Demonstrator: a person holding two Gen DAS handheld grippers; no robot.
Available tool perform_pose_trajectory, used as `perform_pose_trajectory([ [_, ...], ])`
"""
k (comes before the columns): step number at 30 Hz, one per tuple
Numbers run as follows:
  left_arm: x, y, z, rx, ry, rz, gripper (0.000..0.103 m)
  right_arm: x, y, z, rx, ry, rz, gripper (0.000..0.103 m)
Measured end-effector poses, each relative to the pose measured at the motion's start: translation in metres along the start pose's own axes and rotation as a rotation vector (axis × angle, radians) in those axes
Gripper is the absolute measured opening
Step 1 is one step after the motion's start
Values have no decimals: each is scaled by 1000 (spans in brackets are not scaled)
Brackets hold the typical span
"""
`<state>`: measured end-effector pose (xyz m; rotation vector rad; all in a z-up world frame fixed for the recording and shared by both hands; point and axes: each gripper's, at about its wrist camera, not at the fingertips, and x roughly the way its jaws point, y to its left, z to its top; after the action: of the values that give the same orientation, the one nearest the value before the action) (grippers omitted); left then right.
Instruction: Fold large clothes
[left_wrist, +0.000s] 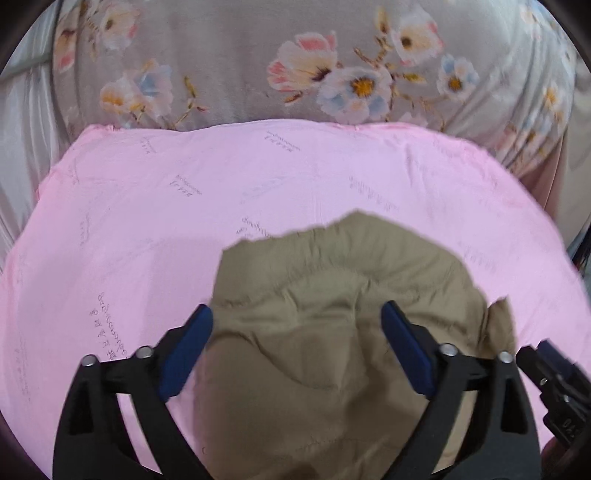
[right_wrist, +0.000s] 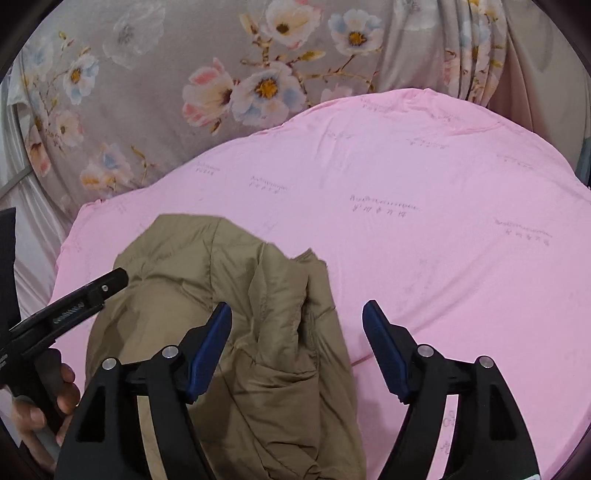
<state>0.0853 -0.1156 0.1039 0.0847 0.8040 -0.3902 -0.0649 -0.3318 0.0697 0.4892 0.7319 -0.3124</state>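
Left gripper (left_wrist: 297, 325): jaws wide, nothing pinched, khaki jacket (left_wrist: 332, 332) lying loose under and between them. Right gripper (right_wrist: 297, 325): jaws wide, empty; jacket at its 9 to 11 o'clock, right-hand finger over bare pink sheet (right_wrist: 424, 221). Jacket sits bunched at the sheet's near edge. Risk, judged: puffy fabric springs open once unpinned; a regrip may catch one layer only. Floral curtain (right_wrist: 147, 92) at 12 o'clock, well apart.

Soft even light, slight blur, fisheye-warped edges.
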Motion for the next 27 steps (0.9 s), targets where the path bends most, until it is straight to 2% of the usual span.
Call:
perform_pose_trajectory([
  [4,8,11,32,-93,74,-70,91,32,-9,18,109,113,97,76],
  [8,35,-7,33,-44,137,-71,91,81,-19,16,231,243,168,76],
  [10,49,-15,26,-24,167,-78,90,93,-24,11,273,262,201,76],
  [11,57,-18,21,-13,168,-67,90,95,-26,10,280,262,210,72],
  [12,59,-20,18,-7,158,-56,90,94,-27,10,276,254,223,59],
  [13,60,-21,16,-1,144,-51,90,91,-25,10,261,240,238,50],
  [14,62,-22,15,2,134,-49,90,85,-23,11,242,215,248,31],
  [15,62,-23,15,8,127,-48,90,72,-19,12,209,159,251,20],
  [17,63,-26,13,29,113,-50,89,46,-7,14,137,46,241,14],
  [18,62,-27,11,39,104,-55,89,34,1,13,80,-5,202,12],
  [19,63,-29,9,49,94,-60,89,36,5,11,54,-8,154,12],
  [21,64,-32,5,70,84,-45,89,60,1,3,71,57,98,14],
  [23,68,-38,3,89,79,-29,89,73,-9,0,110,80,98,16],
  [27,77,-43,-1,109,71,-10,90,83,-4,1,61,95,54,19],
])
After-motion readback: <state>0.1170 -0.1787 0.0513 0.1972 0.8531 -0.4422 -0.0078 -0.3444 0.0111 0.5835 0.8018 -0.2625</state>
